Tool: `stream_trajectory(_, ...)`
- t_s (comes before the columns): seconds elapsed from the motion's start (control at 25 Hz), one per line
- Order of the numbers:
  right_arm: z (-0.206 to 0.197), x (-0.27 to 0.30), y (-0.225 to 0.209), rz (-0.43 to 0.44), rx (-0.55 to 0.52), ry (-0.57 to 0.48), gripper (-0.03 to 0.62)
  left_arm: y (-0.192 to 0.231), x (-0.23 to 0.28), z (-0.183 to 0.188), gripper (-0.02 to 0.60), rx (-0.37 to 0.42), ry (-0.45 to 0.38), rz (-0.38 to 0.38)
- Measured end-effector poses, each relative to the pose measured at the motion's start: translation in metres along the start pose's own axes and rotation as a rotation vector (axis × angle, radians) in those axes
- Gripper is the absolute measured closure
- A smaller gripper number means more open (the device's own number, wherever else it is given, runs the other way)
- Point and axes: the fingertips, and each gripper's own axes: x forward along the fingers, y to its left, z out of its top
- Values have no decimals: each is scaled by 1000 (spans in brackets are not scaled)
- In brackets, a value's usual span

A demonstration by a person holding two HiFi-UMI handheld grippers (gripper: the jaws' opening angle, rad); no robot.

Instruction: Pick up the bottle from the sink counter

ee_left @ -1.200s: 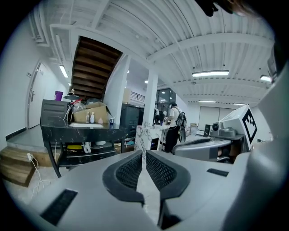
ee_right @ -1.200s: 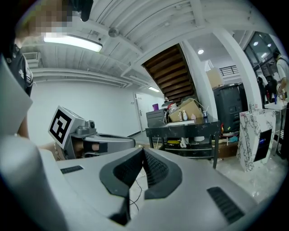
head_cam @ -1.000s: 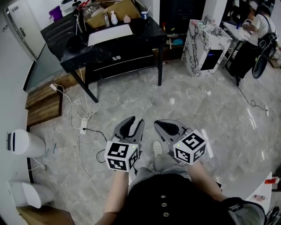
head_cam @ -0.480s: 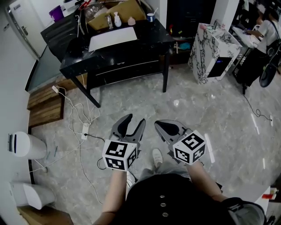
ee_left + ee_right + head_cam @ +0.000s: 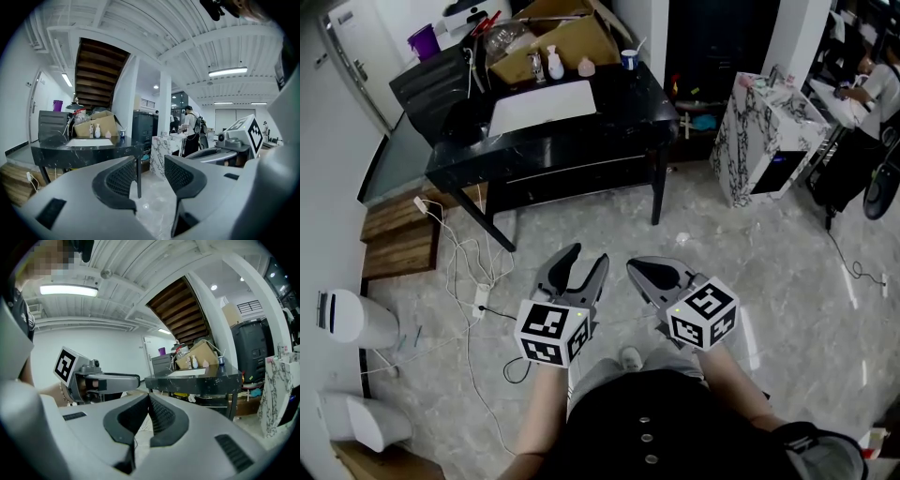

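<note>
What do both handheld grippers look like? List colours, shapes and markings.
Left gripper and right gripper: grey moulded shells, curved jaws lined with black textured pads. Each carries a white cube printed with black square markers. The person wears a black buttoned top.

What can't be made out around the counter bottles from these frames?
- White bottle, head view: too small to read label or cap.
- Sink basin, left gripper view: seen edge-on, inside hidden.
- Cardboard box, head view: top cut by frame edge, contents unclear.
- Person, head view: cut by right edge.
</note>
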Motion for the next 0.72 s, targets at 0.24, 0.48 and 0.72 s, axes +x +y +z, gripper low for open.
stream_trajectory(0.24,12,11,-24,15,35,-20,591,5,29,7,385,-31,0,-12)
stream_trajectory(0.48,10,26,-42,-3,55,0,592,10,48,15,376,-34,1,-45)
stream_trajectory(0.72,7,49,-63,-7,70,15,592,31,74,14,376,-45,14,-56)
